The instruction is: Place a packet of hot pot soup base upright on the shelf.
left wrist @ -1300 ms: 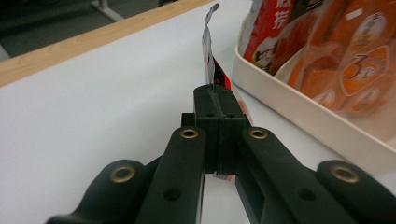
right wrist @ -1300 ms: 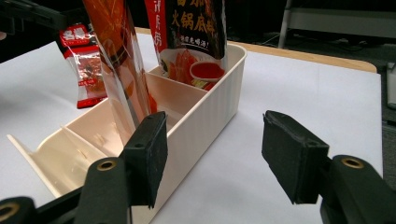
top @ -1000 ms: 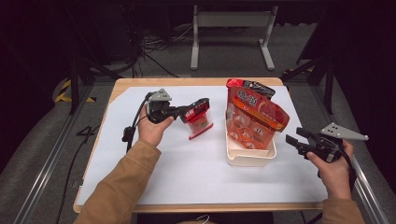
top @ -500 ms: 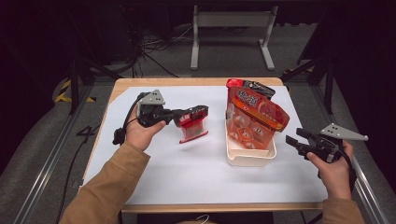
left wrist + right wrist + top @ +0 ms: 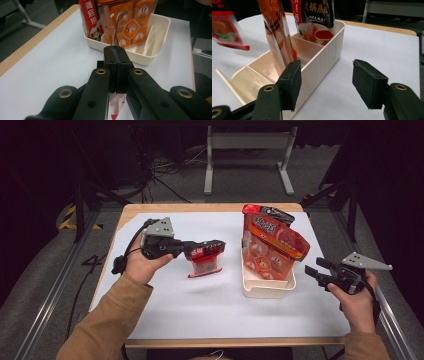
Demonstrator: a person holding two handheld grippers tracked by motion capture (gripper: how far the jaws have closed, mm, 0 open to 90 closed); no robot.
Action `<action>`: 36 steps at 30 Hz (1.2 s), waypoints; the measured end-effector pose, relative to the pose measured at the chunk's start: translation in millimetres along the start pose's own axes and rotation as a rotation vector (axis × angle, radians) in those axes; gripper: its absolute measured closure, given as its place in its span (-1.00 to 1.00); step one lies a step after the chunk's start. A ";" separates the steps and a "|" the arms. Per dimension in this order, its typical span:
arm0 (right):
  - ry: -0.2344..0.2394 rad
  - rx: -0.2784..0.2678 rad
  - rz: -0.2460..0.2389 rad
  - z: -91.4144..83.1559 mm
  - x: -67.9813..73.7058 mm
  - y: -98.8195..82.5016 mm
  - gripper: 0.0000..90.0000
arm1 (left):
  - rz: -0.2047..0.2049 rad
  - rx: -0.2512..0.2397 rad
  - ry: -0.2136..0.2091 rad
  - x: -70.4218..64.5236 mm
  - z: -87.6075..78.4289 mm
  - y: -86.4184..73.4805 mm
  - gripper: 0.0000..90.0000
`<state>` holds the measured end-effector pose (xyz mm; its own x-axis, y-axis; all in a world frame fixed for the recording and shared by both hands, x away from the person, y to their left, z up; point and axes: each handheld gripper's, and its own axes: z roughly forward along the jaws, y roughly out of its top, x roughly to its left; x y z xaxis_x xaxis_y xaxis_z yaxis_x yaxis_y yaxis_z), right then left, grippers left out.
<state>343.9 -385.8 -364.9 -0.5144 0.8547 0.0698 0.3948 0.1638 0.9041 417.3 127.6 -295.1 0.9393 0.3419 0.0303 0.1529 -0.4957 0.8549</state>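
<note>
Small clear pouch [image 5: 205, 261] with red band across top and red printing, pinched by its top edge, hanging upright in the air above the white tabletop, shadow beneath. Hangs just left of a cream divided bin [image 5: 268, 287], well clear of it. Top edge seen as a thin transparent strip [image 5: 116, 27] rising from between closed jaws; lower red-and-white end [image 5: 115, 108] dangling below them.

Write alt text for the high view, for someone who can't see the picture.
The left tool, held in a person's hand, is shut on the top of a small red packet hanging above a white-covered table. To its right a cream bin holds upright orange and red pouches, and the right tool waits open beside the bin.
</note>
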 end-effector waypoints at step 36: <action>-0.015 0.073 -0.024 0.2 -7.2 -13.9 -0.07 | 0.128 -0.057 -0.113 -27.2 14.9 56.6 1.00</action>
<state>342.4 -394.2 -378.1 -0.5128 0.8575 0.0415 0.4371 0.2191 0.8723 404.9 78.4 -255.2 0.9791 0.1850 0.0849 0.0151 -0.4820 0.8760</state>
